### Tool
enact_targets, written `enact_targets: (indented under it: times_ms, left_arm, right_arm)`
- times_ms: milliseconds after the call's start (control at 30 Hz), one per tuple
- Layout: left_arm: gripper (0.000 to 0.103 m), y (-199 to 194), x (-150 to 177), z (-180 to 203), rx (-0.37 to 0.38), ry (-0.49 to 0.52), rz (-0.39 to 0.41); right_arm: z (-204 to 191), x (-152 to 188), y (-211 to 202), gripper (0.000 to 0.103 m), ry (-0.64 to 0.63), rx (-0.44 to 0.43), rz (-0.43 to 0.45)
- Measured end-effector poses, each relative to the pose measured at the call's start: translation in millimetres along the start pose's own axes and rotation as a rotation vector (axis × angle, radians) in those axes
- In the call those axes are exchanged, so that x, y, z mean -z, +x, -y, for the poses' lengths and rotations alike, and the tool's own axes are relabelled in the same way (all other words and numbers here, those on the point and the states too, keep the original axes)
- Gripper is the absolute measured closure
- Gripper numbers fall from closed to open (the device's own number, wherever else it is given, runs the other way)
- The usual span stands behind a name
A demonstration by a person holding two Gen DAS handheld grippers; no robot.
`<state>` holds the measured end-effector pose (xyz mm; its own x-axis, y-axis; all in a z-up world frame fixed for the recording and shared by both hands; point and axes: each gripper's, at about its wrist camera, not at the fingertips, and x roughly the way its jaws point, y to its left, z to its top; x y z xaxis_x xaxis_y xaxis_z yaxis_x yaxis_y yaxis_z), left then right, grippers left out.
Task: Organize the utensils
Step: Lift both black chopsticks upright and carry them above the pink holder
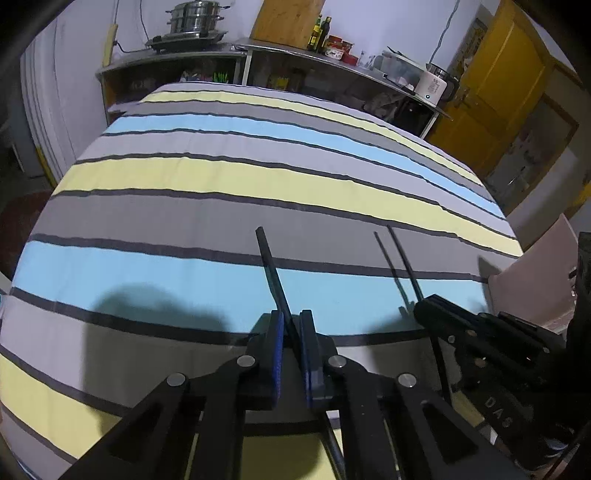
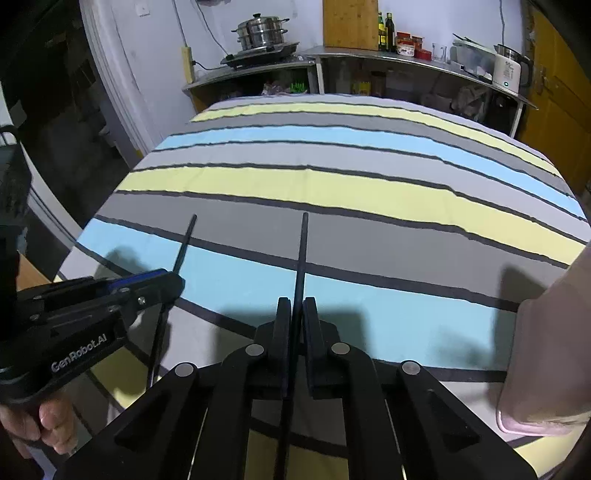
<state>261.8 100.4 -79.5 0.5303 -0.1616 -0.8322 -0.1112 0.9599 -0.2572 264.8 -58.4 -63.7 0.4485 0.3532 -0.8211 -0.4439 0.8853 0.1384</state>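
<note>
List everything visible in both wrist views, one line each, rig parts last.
thin black chopsticks: 2, black, one in each gripper, pointing out over the table
striped tablecloth: 1, grey, blue and yellow bands, covering the table
pale pink container: 1, pink, right edge of the table
stacked steel steamer pot: 1, silver, on the cooktop at the back
wooden cutting board: 1, light brown, leaning on the back wall
white electric kettle: 1, white, right end of the steel counter
left gripper: 1, black with blue pads, shut on a chopstick
right gripper: 1, black, shut on a chopstick
hand: 1, holding the left gripper's handle
</note>
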Motion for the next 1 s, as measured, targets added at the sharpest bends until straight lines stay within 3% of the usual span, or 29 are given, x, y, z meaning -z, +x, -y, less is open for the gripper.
enact_targets:
  times_ms: [1000]
  left_arm:
    - [0.098, -162, 2, 47, 0.159, 0.106, 0.223]
  right_arm:
    - [-11, 3, -147, 0.098, 0.012, -0.057, 0.264]
